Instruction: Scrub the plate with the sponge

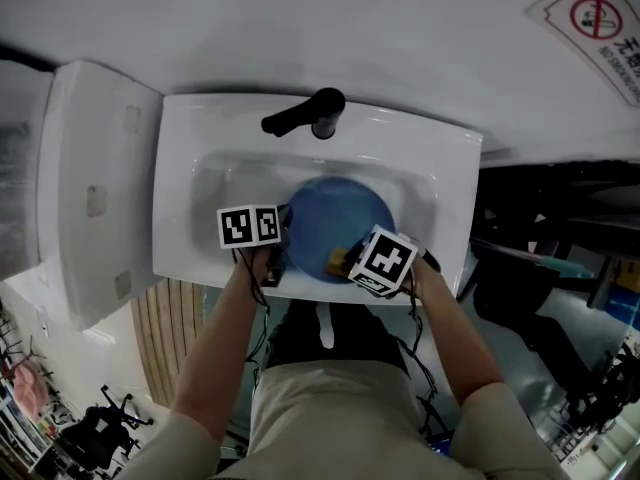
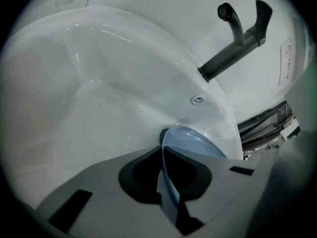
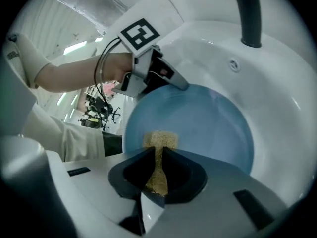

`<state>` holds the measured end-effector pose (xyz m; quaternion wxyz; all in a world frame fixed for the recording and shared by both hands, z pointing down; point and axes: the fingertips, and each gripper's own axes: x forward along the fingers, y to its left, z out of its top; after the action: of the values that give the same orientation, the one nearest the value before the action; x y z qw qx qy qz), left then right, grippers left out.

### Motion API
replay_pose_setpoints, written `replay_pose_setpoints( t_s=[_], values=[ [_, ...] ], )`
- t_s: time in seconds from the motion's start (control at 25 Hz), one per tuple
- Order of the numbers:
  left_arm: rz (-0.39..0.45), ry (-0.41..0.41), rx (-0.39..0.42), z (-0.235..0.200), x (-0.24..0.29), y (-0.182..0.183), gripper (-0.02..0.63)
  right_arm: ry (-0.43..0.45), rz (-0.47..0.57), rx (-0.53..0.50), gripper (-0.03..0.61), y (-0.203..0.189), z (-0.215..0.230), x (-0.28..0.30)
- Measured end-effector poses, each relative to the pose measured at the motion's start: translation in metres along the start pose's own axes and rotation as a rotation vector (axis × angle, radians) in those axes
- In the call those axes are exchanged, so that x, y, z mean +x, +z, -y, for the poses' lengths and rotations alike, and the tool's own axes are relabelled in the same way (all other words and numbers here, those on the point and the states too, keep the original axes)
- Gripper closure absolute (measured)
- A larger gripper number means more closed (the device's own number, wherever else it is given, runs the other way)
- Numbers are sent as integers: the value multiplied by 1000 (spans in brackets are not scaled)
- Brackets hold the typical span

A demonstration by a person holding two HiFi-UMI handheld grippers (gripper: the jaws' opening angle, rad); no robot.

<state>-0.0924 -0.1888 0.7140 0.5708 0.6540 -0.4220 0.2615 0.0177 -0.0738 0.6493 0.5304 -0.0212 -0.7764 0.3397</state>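
Note:
A round blue plate [image 1: 335, 223] stands tilted in the white sink basin [image 1: 420, 183]. My left gripper [image 1: 277, 258] is shut on the plate's left rim; in the left gripper view the thin blue plate edge [image 2: 166, 175] runs between its jaws [image 2: 163, 182]. My right gripper [image 1: 345, 264] is shut on a yellow sponge [image 1: 336, 262] at the plate's lower edge. In the right gripper view the sponge [image 3: 159, 142] sticks out past the right gripper [image 3: 159, 170] against the plate's face [image 3: 203, 128], and the left gripper [image 3: 171, 81] clamps the plate's upper left rim.
A black tap [image 1: 305, 116] rises behind the basin, with an overflow hole [image 2: 197, 99] in the basin wall. A white toilet cistern [image 1: 90, 183] stands left of the sink. The person's arms [image 1: 215, 338] reach in from below. Dark furniture [image 1: 560, 258] sits at the right.

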Motion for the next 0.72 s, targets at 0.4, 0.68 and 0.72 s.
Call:
replay_pose_setpoints(
  t_s=[0.4, 0.68, 0.72],
  values=[
    [13, -4, -29, -4, -5, 3, 591, -51, 265, 43, 520, 89, 43, 39],
    [24, -1, -21, -5, -5, 4, 591, -335, 217, 65, 522, 93, 127, 38],
    [27, 0, -18, -5, -5, 5, 591, -372, 195, 63, 522, 87, 136, 35]
  ],
)
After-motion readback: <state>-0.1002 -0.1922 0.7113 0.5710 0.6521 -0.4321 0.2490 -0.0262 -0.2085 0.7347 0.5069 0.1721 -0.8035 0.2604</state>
